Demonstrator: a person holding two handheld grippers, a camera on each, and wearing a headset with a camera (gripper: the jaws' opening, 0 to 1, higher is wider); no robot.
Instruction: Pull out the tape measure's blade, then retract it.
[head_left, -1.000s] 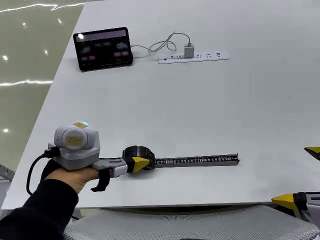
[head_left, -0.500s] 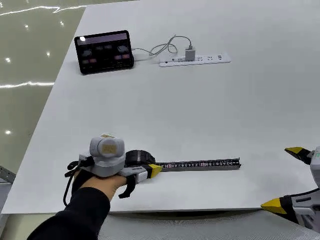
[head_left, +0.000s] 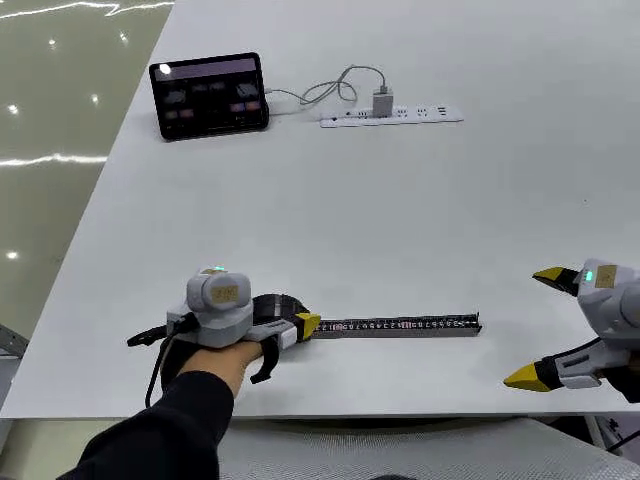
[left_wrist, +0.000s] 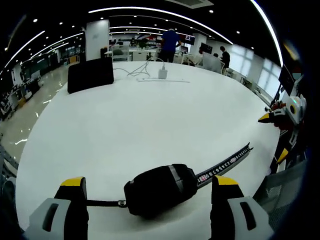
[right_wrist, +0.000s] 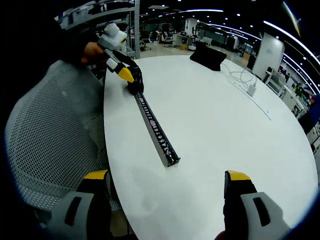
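1. On the table (head_left: 420, 200), the tape measure (left_wrist: 160, 190) lies near the front edge, its blade (head_left: 400, 324) drawn out flat and not yet retracted.
2. The left claw (left_wrist: 150, 182) has slid forward over the tape measure. Its jaws straddle it wide apart without gripping, probably to steady it.
3. The right claw (head_left: 535, 325) has risen from the table's edge, gaping and empty, and points toward the blade's tip.
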